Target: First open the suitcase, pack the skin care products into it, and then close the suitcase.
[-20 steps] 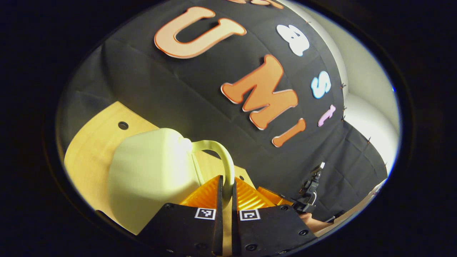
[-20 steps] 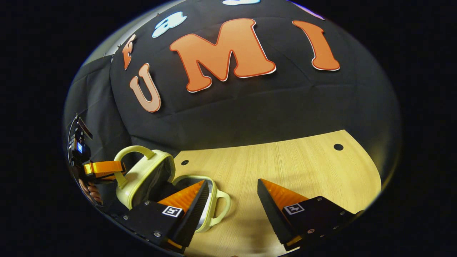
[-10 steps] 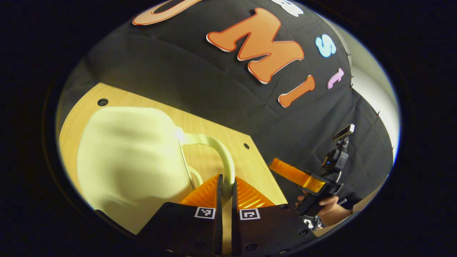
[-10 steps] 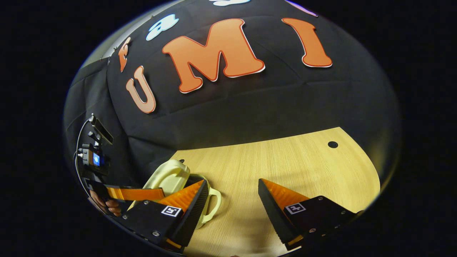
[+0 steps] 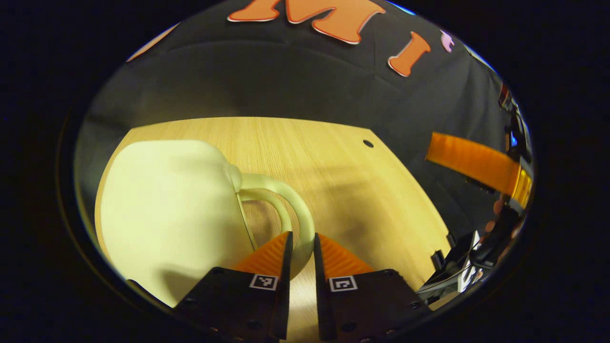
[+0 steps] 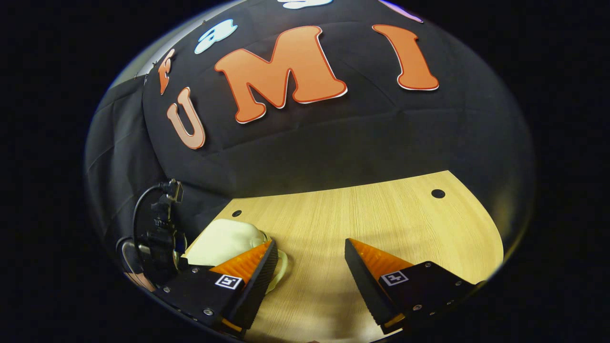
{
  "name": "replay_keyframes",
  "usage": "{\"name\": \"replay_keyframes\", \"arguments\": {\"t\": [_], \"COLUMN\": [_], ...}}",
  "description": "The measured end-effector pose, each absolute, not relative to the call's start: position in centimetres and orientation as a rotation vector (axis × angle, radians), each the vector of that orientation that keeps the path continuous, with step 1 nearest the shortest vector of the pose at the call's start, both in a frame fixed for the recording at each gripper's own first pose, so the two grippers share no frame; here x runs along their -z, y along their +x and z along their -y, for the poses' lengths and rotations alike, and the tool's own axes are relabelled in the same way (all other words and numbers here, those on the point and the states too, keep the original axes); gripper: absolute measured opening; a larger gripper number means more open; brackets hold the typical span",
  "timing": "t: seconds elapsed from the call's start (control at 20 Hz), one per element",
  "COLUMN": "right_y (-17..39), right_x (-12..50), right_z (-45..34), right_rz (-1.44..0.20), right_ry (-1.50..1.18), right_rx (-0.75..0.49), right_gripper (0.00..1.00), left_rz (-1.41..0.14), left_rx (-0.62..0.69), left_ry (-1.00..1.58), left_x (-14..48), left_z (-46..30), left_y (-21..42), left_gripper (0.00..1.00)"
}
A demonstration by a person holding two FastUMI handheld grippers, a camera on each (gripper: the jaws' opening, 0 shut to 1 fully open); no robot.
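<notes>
My left gripper: jaws nearly closed, pinching the suitcase handle.
My right gripper: jaws wide apart, holding nothing, above the tabletop.
Suitcase: lid down, lying on the tabletop.

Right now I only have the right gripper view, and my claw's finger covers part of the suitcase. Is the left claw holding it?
Observer: Yes. In the left gripper view the left claw pinches the upper handle of the suitcase.
Operator: Is the lid down?
Observer: It looks so: the second handle lies just under the first.
Operator: Where's my claw from there?
Observer: Your right claw hangs open at that view's right edge, apart from the suitcase.
</notes>
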State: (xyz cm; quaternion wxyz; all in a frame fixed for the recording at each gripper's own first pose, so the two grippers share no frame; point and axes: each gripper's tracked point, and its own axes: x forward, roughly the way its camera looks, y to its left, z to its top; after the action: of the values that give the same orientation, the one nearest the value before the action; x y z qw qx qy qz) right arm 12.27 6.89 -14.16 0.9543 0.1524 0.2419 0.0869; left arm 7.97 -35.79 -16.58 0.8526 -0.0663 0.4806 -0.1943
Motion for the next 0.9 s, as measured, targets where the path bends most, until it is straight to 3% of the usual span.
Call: {"name": "replay_keyframes", "arguments": {"t": [0.1,0.15,0.2,0.3,0.35,0.6,0.65,0.9], "right_y": [12.2,12.2,12.1,12.2,12.1,12.1,12.2,12.8], "right_x": [14.2,14.1,14.0,13.7,13.7,12.4,12.1,9.7], "right_z": [-6.4,-6.2,-6.0,-5.7,-5.5,-4.9,-4.7,-3.2], "right_rz": [-0.488,-0.483,-0.477,-0.466,-0.462,-0.415,-0.401,-0.310], "right_ry": [0.307,0.304,0.302,0.301,0.299,0.271,0.260,0.176], "right_rx": [-0.167,-0.163,-0.158,-0.151,-0.144,-0.123,-0.116,-0.054], "right_gripper": [0.90,0.90,0.90,0.90,0.90,0.90,0.90,0.91], "left_rz": [-1.004,-1.000,-0.997,-0.966,-0.942,-0.834,-0.804,-0.626], "left_rx": [0.404,0.418,0.438,0.441,0.435,0.427,0.409,0.303], "left_ry": [-0.157,-0.196,-0.252,-0.258,-0.230,-0.178,-0.167,-0.068], "left_x": [16.5,16.2,15.5,14.3,13.9,10.8,10.0,7.3], "left_z": [36.0,36.4,37.0,36.8,36.9,36.9,36.3,33.6], "left_y": [7.6,7.5,7.3,7.0,7.4,8.8,9.4,12.0], "left_gripper": [0.24,0.31,0.31,0.54,0.76,0.84,0.93,0.95]}}
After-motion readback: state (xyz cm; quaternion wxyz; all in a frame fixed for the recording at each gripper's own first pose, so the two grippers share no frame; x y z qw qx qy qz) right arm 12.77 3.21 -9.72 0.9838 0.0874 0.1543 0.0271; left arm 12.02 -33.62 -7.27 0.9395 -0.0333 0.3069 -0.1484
